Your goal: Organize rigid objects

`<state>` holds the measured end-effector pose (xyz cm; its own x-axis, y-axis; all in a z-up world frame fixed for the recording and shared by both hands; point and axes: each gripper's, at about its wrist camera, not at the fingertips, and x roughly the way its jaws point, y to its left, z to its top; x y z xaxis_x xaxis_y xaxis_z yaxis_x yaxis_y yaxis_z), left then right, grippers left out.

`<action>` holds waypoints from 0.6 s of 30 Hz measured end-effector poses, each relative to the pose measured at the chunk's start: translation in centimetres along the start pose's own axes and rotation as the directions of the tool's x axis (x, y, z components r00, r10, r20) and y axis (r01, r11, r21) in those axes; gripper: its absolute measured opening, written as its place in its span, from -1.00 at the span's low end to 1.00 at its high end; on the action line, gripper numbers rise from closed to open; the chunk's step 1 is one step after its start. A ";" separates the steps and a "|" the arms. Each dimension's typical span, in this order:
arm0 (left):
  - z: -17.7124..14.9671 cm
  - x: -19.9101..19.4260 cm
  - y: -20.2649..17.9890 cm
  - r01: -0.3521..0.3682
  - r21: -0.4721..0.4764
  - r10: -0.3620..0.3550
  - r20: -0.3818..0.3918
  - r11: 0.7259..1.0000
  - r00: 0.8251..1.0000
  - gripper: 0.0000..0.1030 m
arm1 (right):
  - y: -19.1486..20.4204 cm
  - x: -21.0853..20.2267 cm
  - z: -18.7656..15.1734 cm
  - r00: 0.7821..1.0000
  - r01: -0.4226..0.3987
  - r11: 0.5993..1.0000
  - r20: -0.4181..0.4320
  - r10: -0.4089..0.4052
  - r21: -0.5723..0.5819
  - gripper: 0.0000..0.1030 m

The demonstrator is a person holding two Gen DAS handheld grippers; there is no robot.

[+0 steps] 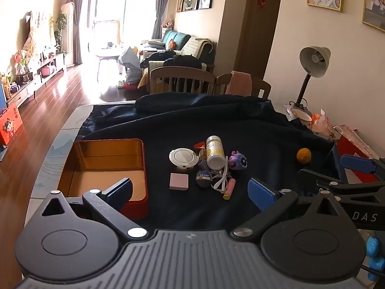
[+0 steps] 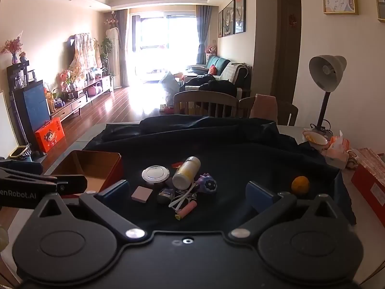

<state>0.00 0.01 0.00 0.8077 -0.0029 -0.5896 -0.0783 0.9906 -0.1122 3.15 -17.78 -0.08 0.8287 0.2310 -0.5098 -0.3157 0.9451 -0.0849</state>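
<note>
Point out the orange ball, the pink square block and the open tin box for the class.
orange ball (image 1: 304, 155): left wrist view, centre of the ball.
pink square block (image 1: 178, 180): left wrist view, middle of its top face.
open tin box (image 1: 105, 144): left wrist view, inner back wall.

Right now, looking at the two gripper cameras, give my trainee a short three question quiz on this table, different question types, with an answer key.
1. True or false: the red tin already holds one of the objects.
2. Multiple choice: which item lies apart from the cluster, off to the right on the dark cloth? A) pink square block B) orange ball C) round silver disc
3. Fill in: the white bottle is lying on its ____.

Key
1. False; the tin's inside shows nothing in it.
2. B
3. side

Both the left gripper and right gripper are open and hold nothing.
</note>
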 end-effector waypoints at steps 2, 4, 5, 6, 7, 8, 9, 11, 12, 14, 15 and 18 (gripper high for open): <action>0.0 0.0 -0.1 -0.001 0.001 0.001 -0.002 1.000 1.000 0.99 | 0.1 0.0 0.0 1.000 0.003 1.000 0.006 -0.003 -0.005 0.99; 0.0 0.0 0.0 0.007 -0.010 -0.007 -0.006 1.000 1.000 0.99 | 0.2 0.0 0.0 1.000 0.003 1.000 0.003 -0.003 -0.004 0.99; 0.0 0.0 0.0 0.008 -0.012 -0.008 -0.004 1.000 1.000 0.99 | 0.2 0.0 0.0 1.000 0.004 1.000 0.002 -0.004 -0.003 0.99; 0.0 0.0 0.1 0.011 -0.017 -0.011 -0.005 1.000 1.000 0.99 | 0.2 0.0 0.0 1.000 0.002 1.000 0.001 -0.002 -0.001 0.99; 0.0 0.0 0.1 0.013 -0.020 -0.014 -0.008 1.000 1.000 0.99 | 0.3 0.0 0.0 1.000 0.005 1.000 0.000 -0.005 -0.006 0.99; 0.0 0.1 0.1 0.014 -0.022 -0.015 -0.011 1.000 1.000 0.99 | 0.3 0.0 0.0 1.000 0.006 1.000 -0.002 -0.006 -0.007 0.99; 0.0 0.1 0.1 0.014 -0.024 -0.014 -0.014 1.000 1.000 0.99 | 0.4 0.0 0.0 1.000 0.007 1.000 -0.003 -0.007 -0.008 0.99; -0.1 0.4 0.7 0.017 -0.028 -0.017 -0.017 0.999 1.000 0.99 | 0.4 0.0 0.0 1.000 0.008 1.000 0.000 -0.008 -0.007 0.99; 0.2 0.6 0.8 0.019 -0.030 -0.020 -0.023 0.999 1.000 0.99 | 0.5 0.0 -0.1 1.000 0.009 1.000 0.001 -0.009 -0.009 0.99; 0.3 1.1 0.9 0.015 -0.030 -0.016 -0.041 0.999 0.999 0.99 | 0.8 0.1 -0.3 1.000 0.014 1.000 -0.002 -0.014 -0.010 0.99; 0.1 1.2 1.0 0.016 -0.029 -0.017 -0.051 0.999 0.999 0.99 | 0.8 0.1 -0.4 1.000 0.015 1.000 -0.003 -0.015 -0.009 0.99; -0.1 1.2 1.0 0.019 -0.034 -0.022 -0.062 0.999 0.998 0.99 | 0.8 0.0 -0.6 1.000 0.016 1.000 -0.008 -0.016 -0.005 0.99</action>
<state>0.86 1.02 -0.93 0.7712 -0.0328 -0.6358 -0.0823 0.9852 -0.1506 2.65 -17.15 -0.64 0.8301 0.2135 -0.5152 -0.3041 0.9477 -0.0972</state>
